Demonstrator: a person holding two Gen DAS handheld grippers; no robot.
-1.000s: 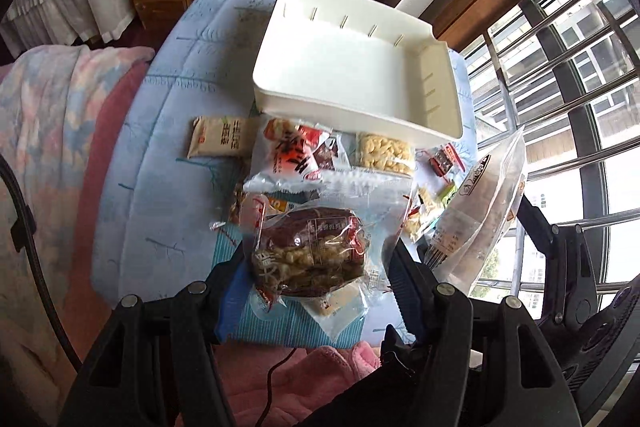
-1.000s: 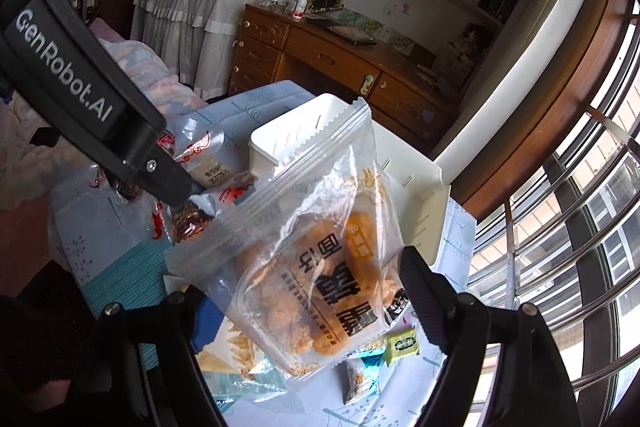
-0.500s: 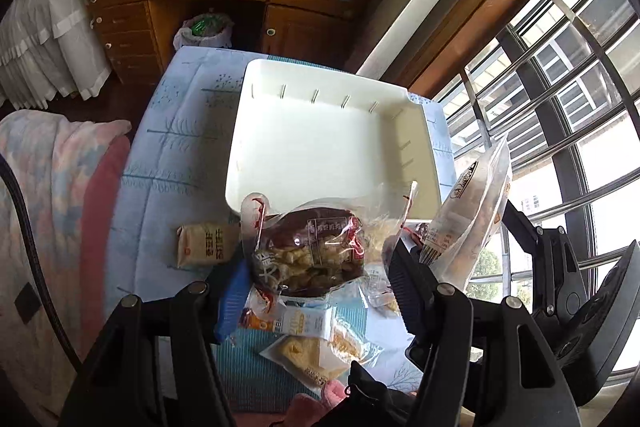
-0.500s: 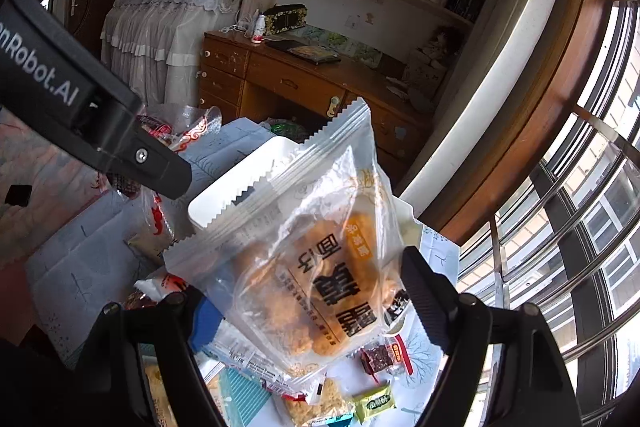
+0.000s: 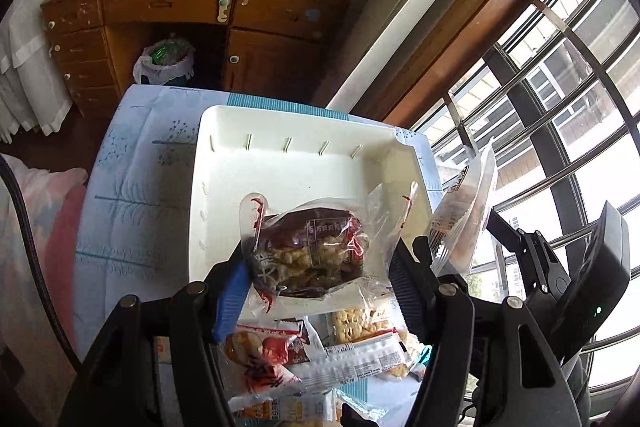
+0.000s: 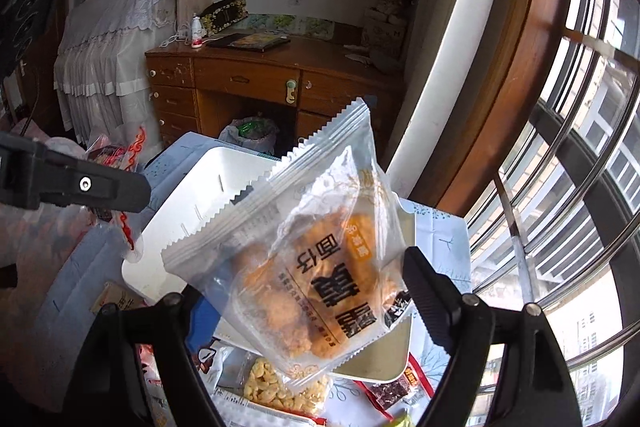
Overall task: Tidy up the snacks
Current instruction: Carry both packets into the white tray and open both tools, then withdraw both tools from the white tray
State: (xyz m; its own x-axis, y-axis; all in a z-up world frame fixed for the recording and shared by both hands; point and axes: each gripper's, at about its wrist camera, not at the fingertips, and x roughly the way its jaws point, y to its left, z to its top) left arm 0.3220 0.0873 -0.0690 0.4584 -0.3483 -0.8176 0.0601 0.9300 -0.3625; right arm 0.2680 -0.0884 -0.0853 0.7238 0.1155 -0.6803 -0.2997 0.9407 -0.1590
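My left gripper (image 5: 320, 259) is shut on a clear bag of dark red and beige snacks (image 5: 316, 251) and holds it above the near part of the white tray (image 5: 280, 171). My right gripper (image 6: 306, 287) is shut on a clear packet of golden pastry with black characters (image 6: 304, 251), over the tray's right side (image 6: 188, 211). The tray's floor looks bare. In the left wrist view the right gripper (image 5: 560, 267) and its packet (image 5: 468, 211) hang at the right. In the right wrist view a left finger (image 6: 80, 187) crosses at the left.
Loose snack packs lie on the blue quilted cloth (image 5: 132, 195) at the tray's near edge: a red pack (image 5: 260, 351) and a pack of pale puffs (image 6: 276, 387). A wooden desk (image 5: 192, 3) with a lined bin (image 5: 168, 63) stands beyond. Window bars (image 5: 560, 107) run along the right.
Both grippers moved forward with their bags, from above the loose snack pile to above the white tray. The tray has slid down and nearer in both views.
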